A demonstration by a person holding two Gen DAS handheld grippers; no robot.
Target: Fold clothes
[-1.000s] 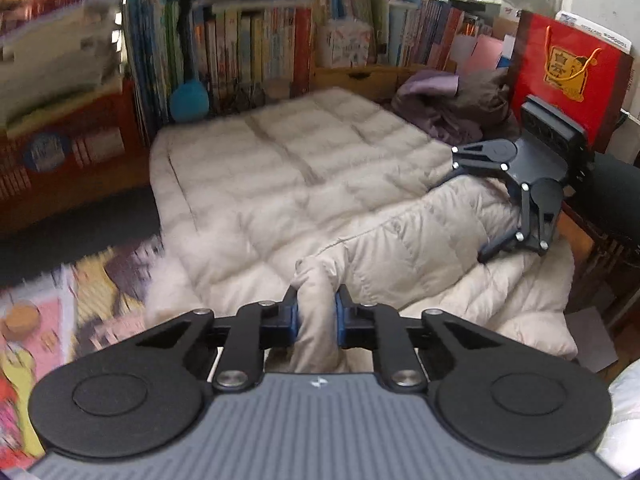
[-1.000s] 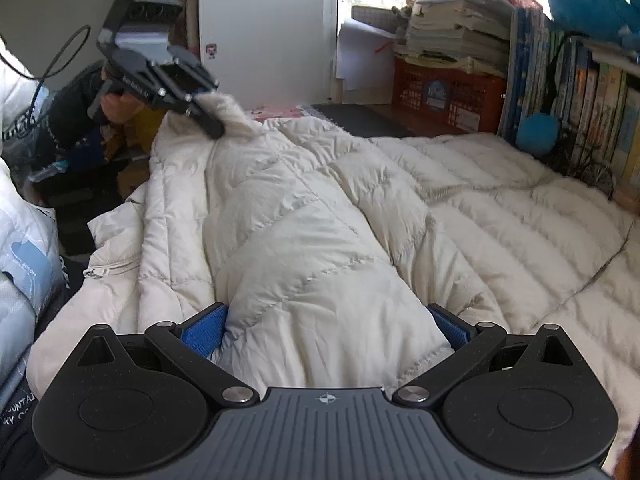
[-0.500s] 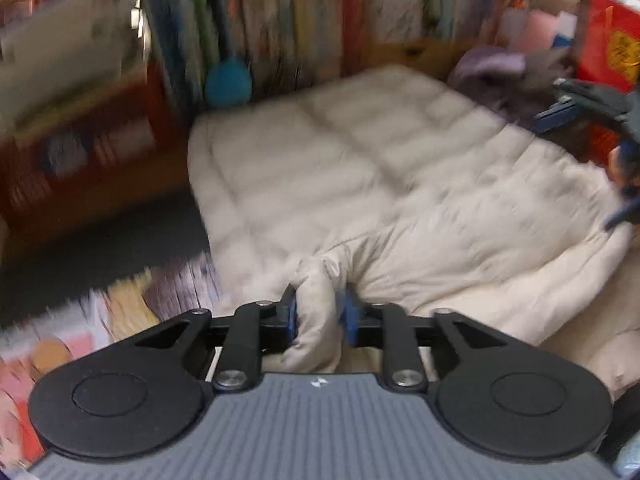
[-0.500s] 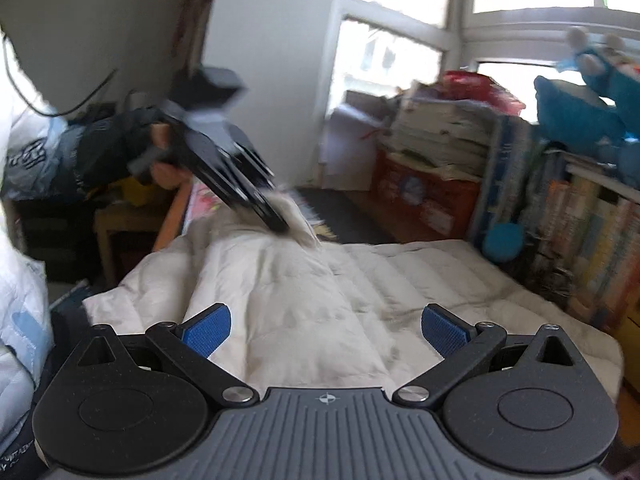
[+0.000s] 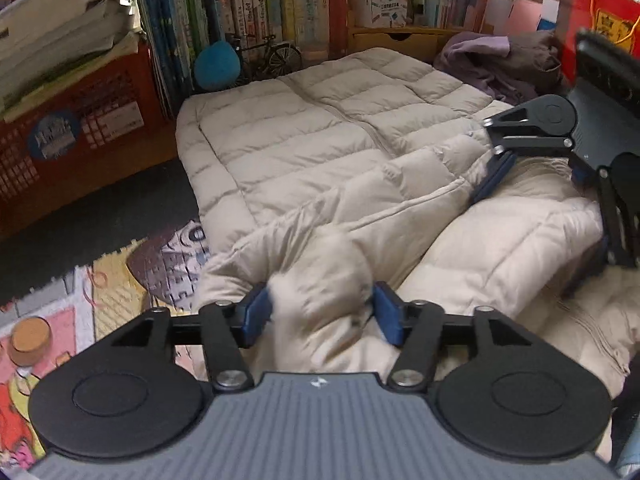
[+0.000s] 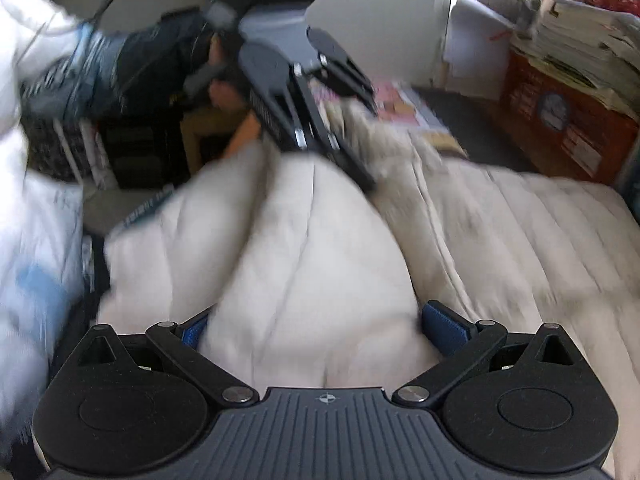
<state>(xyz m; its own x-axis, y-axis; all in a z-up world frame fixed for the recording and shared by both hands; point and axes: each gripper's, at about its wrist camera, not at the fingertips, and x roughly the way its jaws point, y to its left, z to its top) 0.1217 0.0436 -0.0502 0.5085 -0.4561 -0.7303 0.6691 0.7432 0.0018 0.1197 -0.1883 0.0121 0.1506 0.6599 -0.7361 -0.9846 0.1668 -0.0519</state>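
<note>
A foam puzzle mat (image 5: pixel 120 280) printed with cartoon figures covered the floor, with a shelf of books (image 5: pixel 280 4) along the far wall. On the mat lay a cream quilted down jacket (image 5: pixel 320 136), spread flat with one sleeve (image 5: pixel 400 208) folded across its body.

The left wrist view showed the left gripper (image 5: pixel 320 312) low over the sleeve's cuff (image 5: pixel 320 280). Its jaws had just been opening; the cuff bulged between the blue pads (image 5: pixel 256 312), which stood at its sides no longer pinching it. This view alone took in the bookshelf, a blue plush ball (image 5: pixel 218 66) beside a small model bicycle (image 5: pixel 268 56), a heap of purple clothing (image 5: pixel 496 64) near a red gift bag (image 5: pixel 600 28), and the right gripper (image 5: pixel 536 200), jaws wide, straddling the sleeve's upper part.

The right wrist view, blurred, showed the right gripper (image 6: pixel 320 328) with its fingers spread wide and a puffy fold of the jacket between them; the pads (image 6: pixel 444 326) did not visibly squeeze it. Only here appeared the person's hand (image 6: pixel 224 92) and dark sleeve (image 6: pixel 152 52) holding the left gripper (image 6: pixel 348 152), and a pale wall (image 6: pixel 380 20).

A red plastic crate (image 5: pixel 68 132) carried a stack of papers (image 5: pixel 60 24) on top; its own contents could not be made out.
</note>
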